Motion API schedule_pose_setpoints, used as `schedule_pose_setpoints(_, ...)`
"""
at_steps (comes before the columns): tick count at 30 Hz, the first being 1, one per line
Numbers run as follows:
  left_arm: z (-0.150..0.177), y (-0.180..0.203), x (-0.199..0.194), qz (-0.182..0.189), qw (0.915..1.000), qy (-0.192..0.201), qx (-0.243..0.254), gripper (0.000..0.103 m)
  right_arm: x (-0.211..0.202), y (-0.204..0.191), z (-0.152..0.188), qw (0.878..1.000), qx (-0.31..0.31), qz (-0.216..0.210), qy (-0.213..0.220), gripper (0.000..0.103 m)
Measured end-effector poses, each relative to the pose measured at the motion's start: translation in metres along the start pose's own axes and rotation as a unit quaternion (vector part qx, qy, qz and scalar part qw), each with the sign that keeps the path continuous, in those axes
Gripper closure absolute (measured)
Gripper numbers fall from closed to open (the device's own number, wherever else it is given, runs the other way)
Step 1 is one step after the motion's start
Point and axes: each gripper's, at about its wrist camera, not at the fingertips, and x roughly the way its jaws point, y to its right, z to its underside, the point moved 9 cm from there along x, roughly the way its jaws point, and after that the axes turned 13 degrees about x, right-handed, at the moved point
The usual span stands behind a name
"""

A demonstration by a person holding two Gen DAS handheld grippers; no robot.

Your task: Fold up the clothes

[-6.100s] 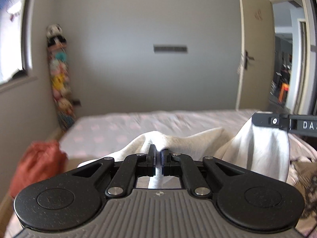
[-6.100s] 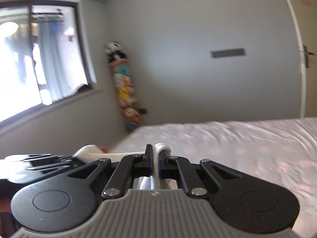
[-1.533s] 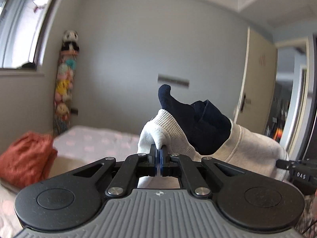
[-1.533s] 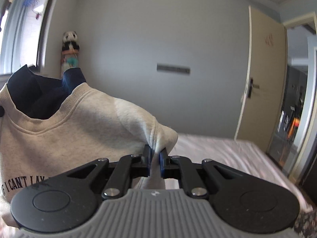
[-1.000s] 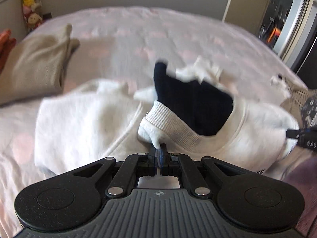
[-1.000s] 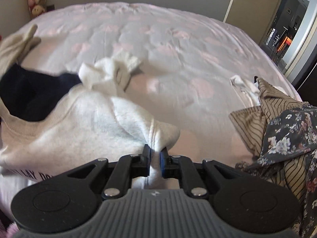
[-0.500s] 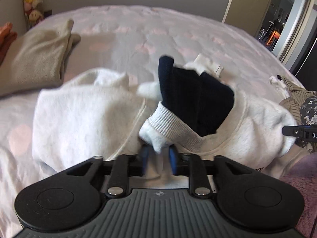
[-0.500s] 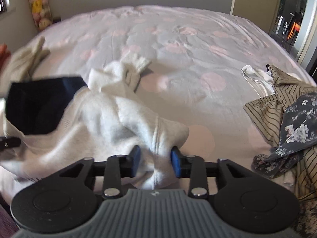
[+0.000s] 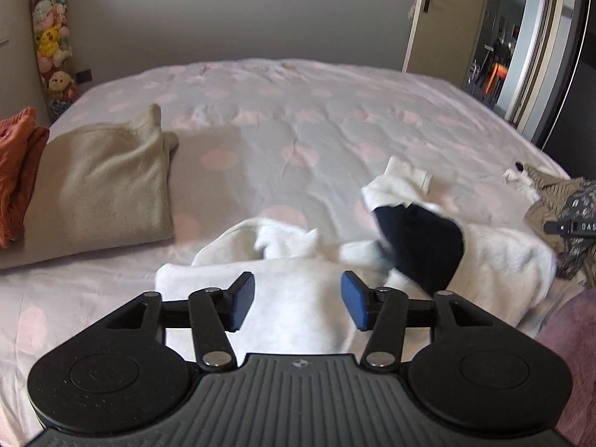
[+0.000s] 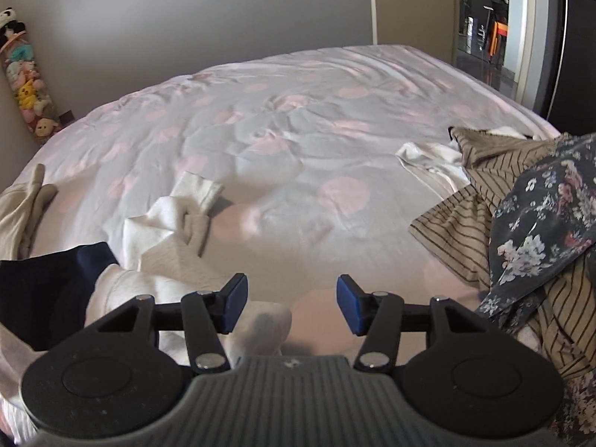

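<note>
Left wrist view: the left gripper (image 9: 298,300), clenched on the white sweatshirt (image 9: 298,298) a second ago, now gapes empty above it, the garment dropped rumpled at the bed's (image 9: 298,111) near edge

Right wrist view: the right gripper (image 10: 291,303) has released too; flattening likely follows

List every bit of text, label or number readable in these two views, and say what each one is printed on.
"DAS": white letters, cut off by the frame edge, on the black right gripper, seen at the right margin of the left wrist view.
Small round emblem on the left gripper's grey body: a symbol, no letters.
The white sweatshirt shows no print from these angles.
Nothing else legible.
</note>
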Motion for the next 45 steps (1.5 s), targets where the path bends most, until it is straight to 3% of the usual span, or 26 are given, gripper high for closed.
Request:
schedule_pose_setpoints(4, 0.013, -0.017, 0.016, 0.019, 0.9995, -0.024, -0.013, 0.048, 0.019, -0.004, 0.011, 0.999, -0.01, 0.0, -0.033, 0.046)
schedule_pose_setpoints(6, 0.016, -0.021, 0.023, 0.01, 0.9997, -0.024, -0.004, 0.048, 0.025, -0.008, 0.014, 0.999, -0.023, 0.003, -0.041, 0.046)
schedule_pose_setpoints(11, 0.01, -0.009, 0.037, -0.002, 0.9979, -0.007, 0.065, 0.044, 0.03, -0.021, 0.023, 0.997, -0.059, -0.011, -0.048, 0.047)
schedule_pose_setpoints(14, 0.001, 0.005, 0.041, -0.006, 0.9918, -0.002, 0.127, 0.044, 0.028, -0.022, 0.023, 0.997, -0.058, -0.024, -0.046, 0.047)
schedule_pose_setpoints(19, -0.011, 0.02, 0.043, 0.004, 0.9689, -0.014, 0.247, 0.043, 0.018, -0.026, 0.019, 0.994, -0.043, -0.085, -0.055, 0.047)
schedule_pose_setpoints(24, -0.011, 0.031, 0.055, 0.014, 0.9329, -0.049, 0.357, 0.042, 0.014, -0.042, 0.018, 0.985, -0.087, -0.129, -0.078, 0.047)
schedule_pose_setpoints(27, -0.009, 0.035, 0.065, 0.025, 0.9147, -0.062, 0.398, 0.039, 0.024, -0.045, 0.023, 0.979, -0.112, -0.13, -0.114, 0.047)
schedule_pose_setpoints(30, -0.004, 0.036, 0.077, 0.043, 0.9065, -0.079, 0.413, 0.038, 0.034, -0.045, 0.031, 0.971, -0.124, -0.134, -0.152, 0.047)
schedule_pose_setpoints(31, -0.001, 0.035, 0.08, 0.05, 0.9074, -0.09, 0.408, 0.038, 0.036, -0.044, 0.034, 0.97, -0.117, -0.139, -0.162, 0.047)
schedule_pose_setpoints(33, 0.006, 0.033, 0.085, 0.067, 0.91, -0.112, 0.393, 0.039, 0.033, -0.042, 0.041, 0.967, -0.109, -0.151, -0.173, 0.059)
schedule_pose_setpoints(35, 0.013, 0.03, 0.087, 0.082, 0.9137, -0.131, 0.376, 0.049, 0.023, -0.041, 0.05, 0.963, -0.11, -0.164, -0.183, 0.07)
schedule_pose_setpoints(37, 0.019, 0.027, 0.084, 0.089, 0.9184, -0.136, 0.361, 0.069, 0.014, -0.04, 0.059, 0.959, -0.11, -0.176, -0.193, 0.079)
schedule_pose_setpoints(39, 0.026, 0.026, 0.075, 0.076, 0.9184, -0.129, 0.366, 0.083, 0.005, -0.039, 0.068, 0.954, -0.111, -0.189, -0.204, 0.096)
schedule_pose_setpoints(41, 0.033, 0.026, 0.063, 0.069, 0.9164, -0.124, 0.374, 0.089, -0.009, -0.037, 0.077, 0.949, -0.117, -0.202, -0.213, 0.101)
schedule_pose_setpoints(45, 0.046, 0.025, 0.035, 0.067, 0.9152, -0.119, 0.379, 0.093, -0.033, -0.034, 0.094, 0.942, -0.151, -0.205, -0.219, 0.101)
